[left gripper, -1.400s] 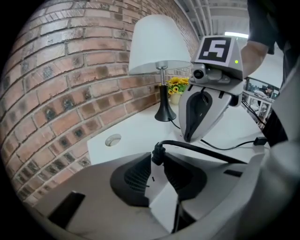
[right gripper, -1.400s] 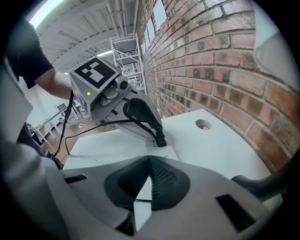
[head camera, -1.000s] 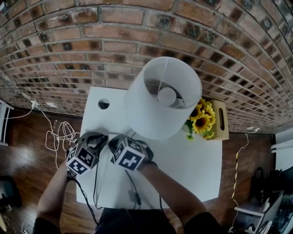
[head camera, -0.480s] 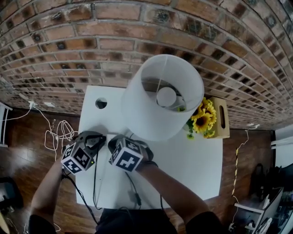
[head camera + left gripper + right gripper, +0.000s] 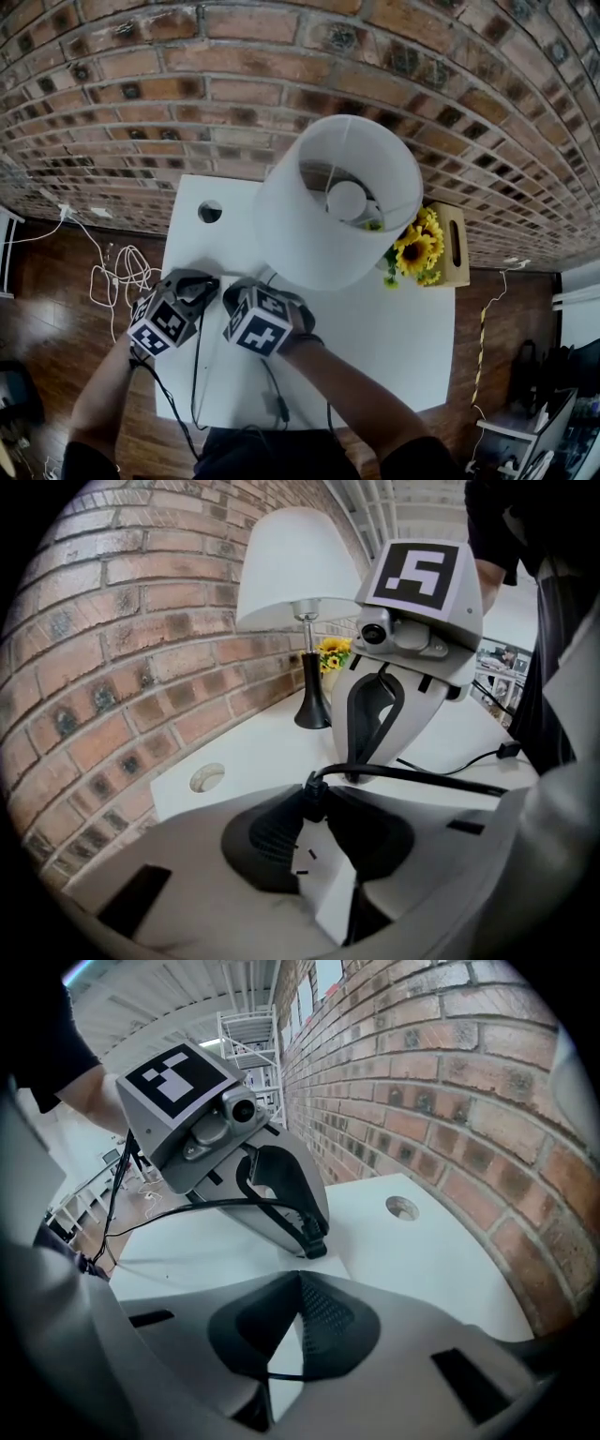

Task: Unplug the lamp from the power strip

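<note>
We judge the task about half done: the hold is taken, the pull is left. The left tongs (image 5: 314, 803) are closed about halfway, their black ribbed pads pressing on the black plug (image 5: 312, 787) of the lamp (image 5: 337, 202). The plug seems to sit yet in the power strip (image 5: 323, 885), a flat white plastic block with small dark slots, which lies on the bench (image 5: 403, 337) under these tongs; we see no gap between plug and strip. The right tongs (image 5: 298, 1281) have their tips together with nothing clearly between them, and stand just beside the plug, maybe to hold the strip down. The thin, smooth black cable (image 5: 427, 778) runs from the plug across the matte white bench. The lamp has a white drum shade, probably fabric, on a thin metal stem with a black cone foot, near the rough brick wall (image 5: 187, 94)
</note>
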Tool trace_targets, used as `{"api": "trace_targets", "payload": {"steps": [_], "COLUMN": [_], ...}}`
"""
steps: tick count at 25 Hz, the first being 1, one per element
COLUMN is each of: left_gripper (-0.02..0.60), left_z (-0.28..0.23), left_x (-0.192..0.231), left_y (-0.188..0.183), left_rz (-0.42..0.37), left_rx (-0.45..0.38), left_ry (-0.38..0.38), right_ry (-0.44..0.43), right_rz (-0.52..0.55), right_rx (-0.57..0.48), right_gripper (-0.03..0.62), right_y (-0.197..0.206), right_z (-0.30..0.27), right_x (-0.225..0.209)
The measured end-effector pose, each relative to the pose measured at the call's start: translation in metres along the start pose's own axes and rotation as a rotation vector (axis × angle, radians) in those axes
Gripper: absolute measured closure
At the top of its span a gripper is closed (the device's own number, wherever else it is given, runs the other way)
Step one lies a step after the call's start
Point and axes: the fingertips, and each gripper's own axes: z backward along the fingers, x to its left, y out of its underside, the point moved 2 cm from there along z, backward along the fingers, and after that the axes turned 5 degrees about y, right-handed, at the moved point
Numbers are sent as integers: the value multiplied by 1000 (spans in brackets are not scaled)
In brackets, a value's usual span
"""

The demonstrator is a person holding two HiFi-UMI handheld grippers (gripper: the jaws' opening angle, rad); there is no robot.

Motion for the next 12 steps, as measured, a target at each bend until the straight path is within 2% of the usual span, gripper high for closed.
{"api": "trace_targets", "payload": {"steps": [12], "left_gripper": [482], "left_z": [2], "left_x": [1], "left_y": [-6], "left_rz": [156], "left_rx": [-9], "left_ry": [3], "right_ry": [38], "right_rz": [-57], "right_rx": [12], "right_gripper": [605], "right_y": [2], "right_z": [-3], "right_x": [2]}}
